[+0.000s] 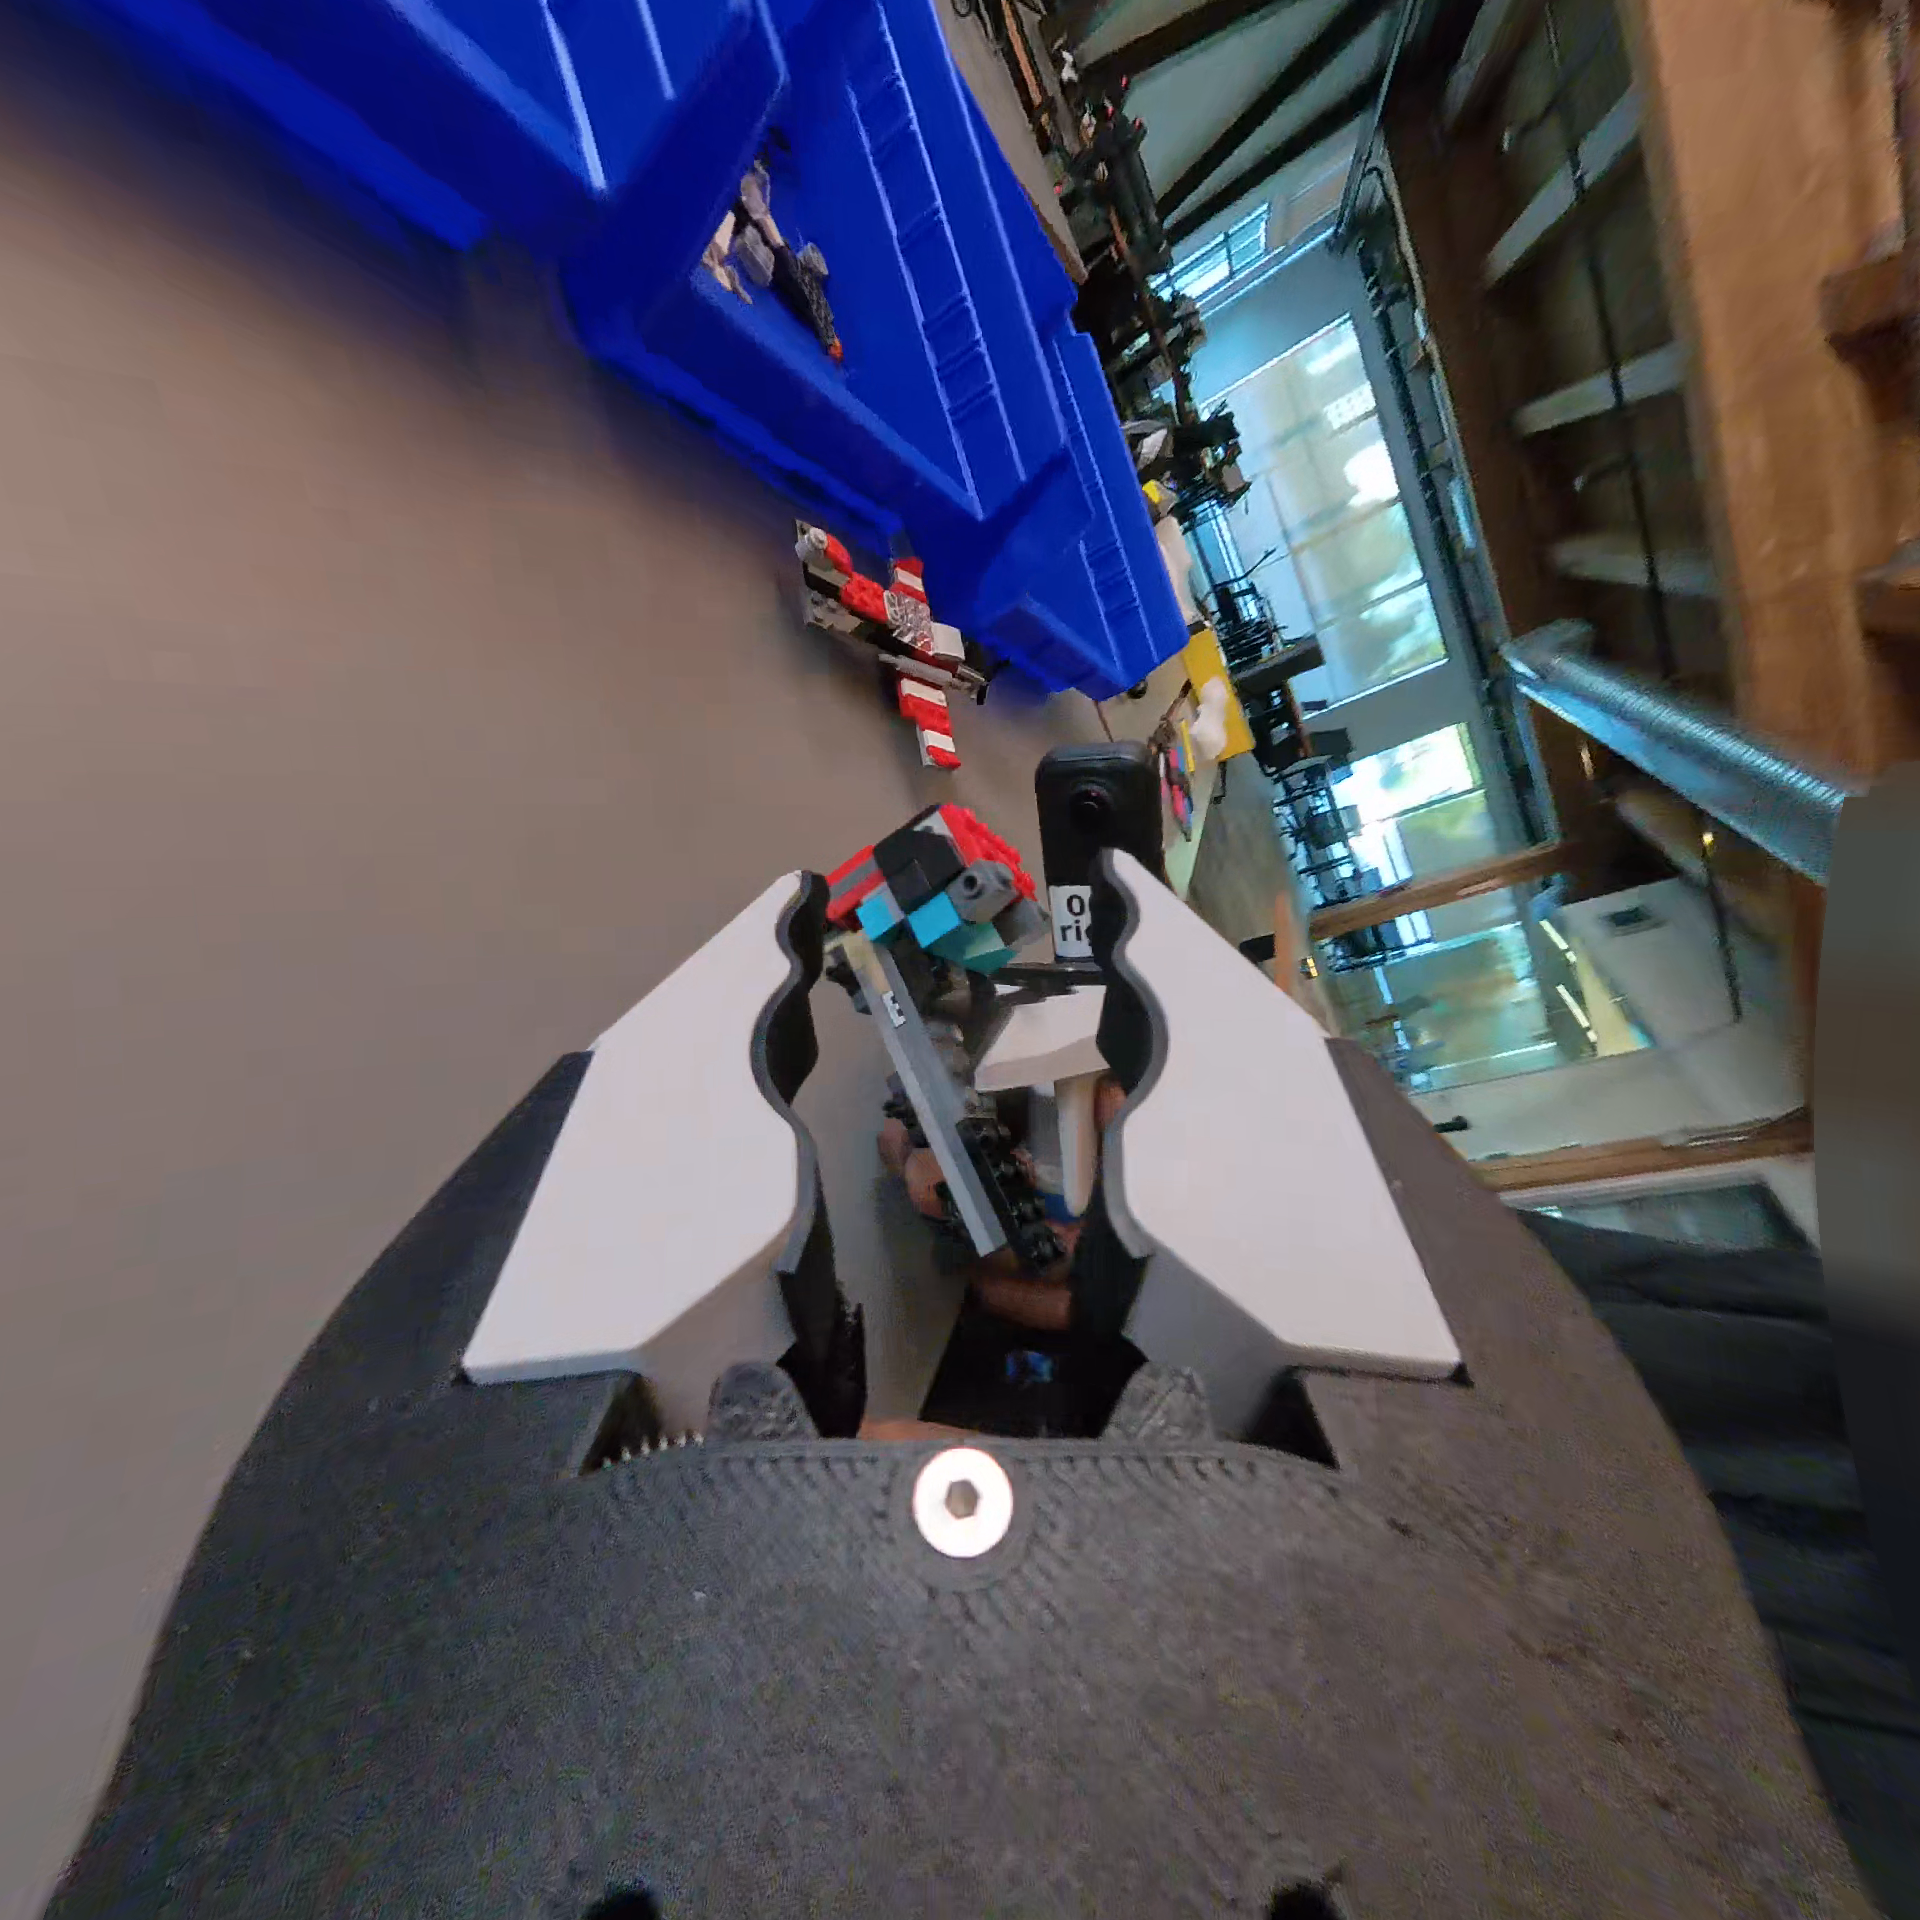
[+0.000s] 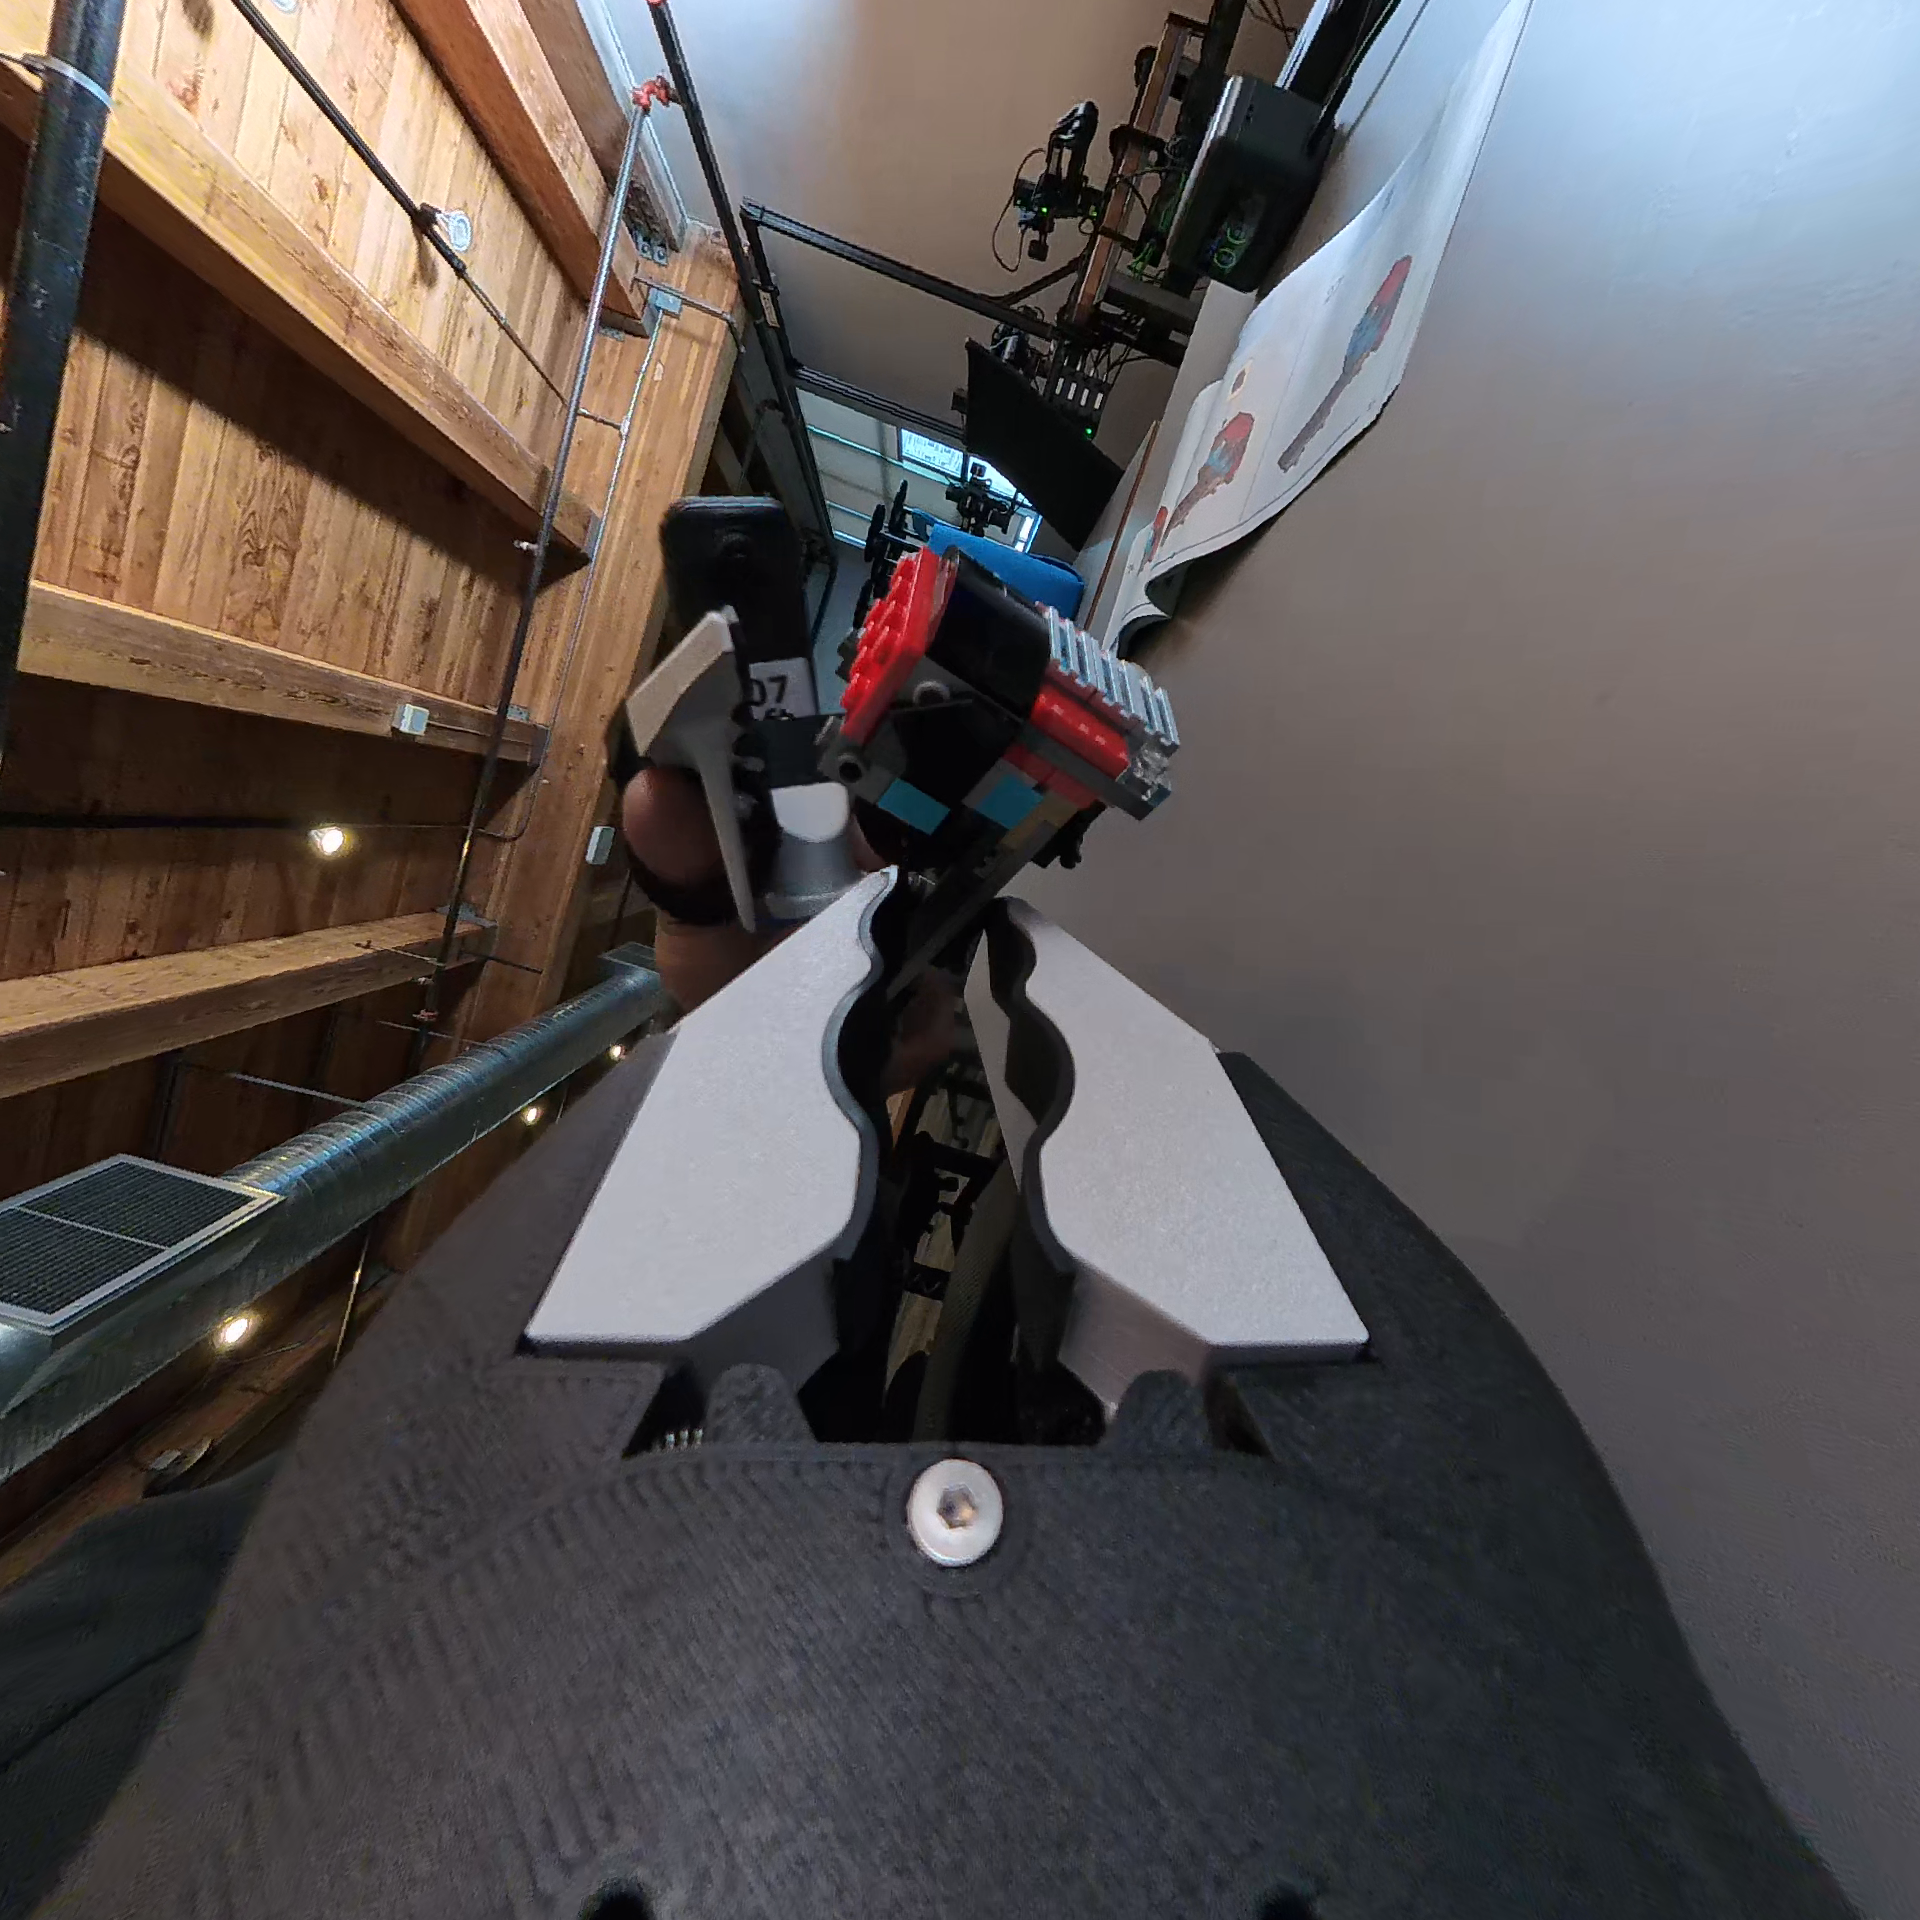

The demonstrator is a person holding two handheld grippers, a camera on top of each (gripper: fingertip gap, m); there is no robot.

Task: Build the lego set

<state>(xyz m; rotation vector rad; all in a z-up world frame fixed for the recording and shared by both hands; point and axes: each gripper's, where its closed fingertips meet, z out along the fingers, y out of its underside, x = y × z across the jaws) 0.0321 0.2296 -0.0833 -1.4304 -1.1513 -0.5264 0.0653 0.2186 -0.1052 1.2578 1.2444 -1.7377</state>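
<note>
The lego model [image 1: 935, 904], a chunky head of red, black, grey and teal bricks on a long grey and black shaft, sits between the two grippers; in the left wrist view its shaft runs down through the gap between the left gripper [image 1: 951, 894]'s white fingers, which stand clearly apart, and no contact with either pad is visible, so whether it has any hold I cannot tell; the head pokes out just past the fingertips. In the right wrist view the right gripper [image 2: 940, 904] has its jaws drawn close, only a narrow gap left, and the dark shaft of the model [image 2: 997, 707] passes between the tips; whether they actually pinch it I cannot tell; the brick head stands just beyond and slightly right of the tips.

Ahead of the left gripper and up to its left, a smaller red, white and black lego assembly [image 1: 894, 634] lies on the grey table [image 1: 364, 623], just beside a row of blue bins [image 1: 935, 343]; the nearest bin holds a few grey and dark loose pieces [image 1: 769, 249]. Beyond the right gripper, to its right, an open instruction booklet [image 2: 1299, 364] lies on the table.
</note>
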